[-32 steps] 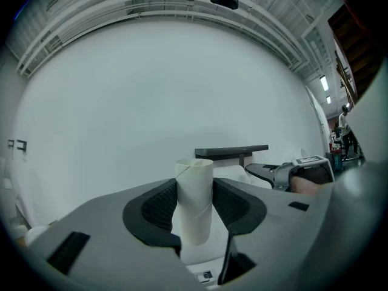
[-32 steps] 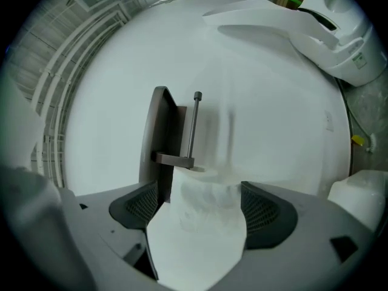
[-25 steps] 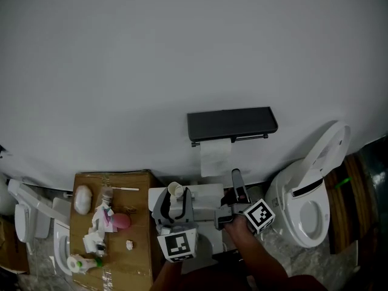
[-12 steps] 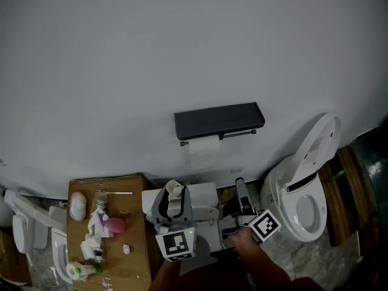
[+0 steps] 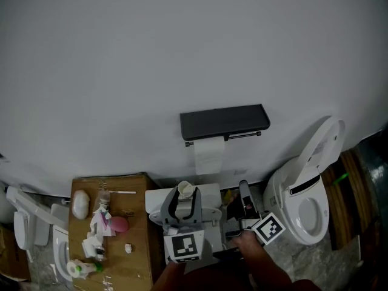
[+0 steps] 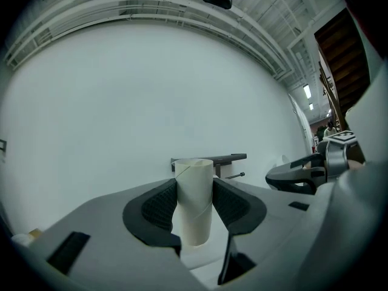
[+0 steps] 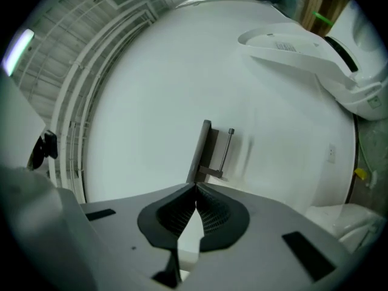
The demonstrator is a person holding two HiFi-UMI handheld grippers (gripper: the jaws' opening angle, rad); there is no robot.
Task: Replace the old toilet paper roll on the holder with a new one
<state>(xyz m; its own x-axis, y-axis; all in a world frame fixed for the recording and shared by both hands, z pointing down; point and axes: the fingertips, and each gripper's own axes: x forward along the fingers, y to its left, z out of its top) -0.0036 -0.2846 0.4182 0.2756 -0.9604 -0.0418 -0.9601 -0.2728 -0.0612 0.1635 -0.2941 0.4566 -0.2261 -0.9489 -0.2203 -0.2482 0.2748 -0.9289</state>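
The empty cardboard tube (image 6: 194, 190) is clamped upright between the jaws of the left gripper (image 5: 185, 197), well apart from the wall holder (image 5: 224, 121). It could be crushed or dropped if the grip is changed carelessly. The jaws of the right gripper (image 7: 195, 190) are closed together on nothing. What the white strip (image 5: 209, 156) under the holder is cannot be told, and no new roll is recognised.

Open air lay ahead of me all the way to the black holder (image 5: 224, 122) on the wall (image 5: 182, 53), while the toilet (image 5: 291, 193) with its raised lid hemmed the right and a cluttered cardboard box (image 5: 142, 235) blocked the left.
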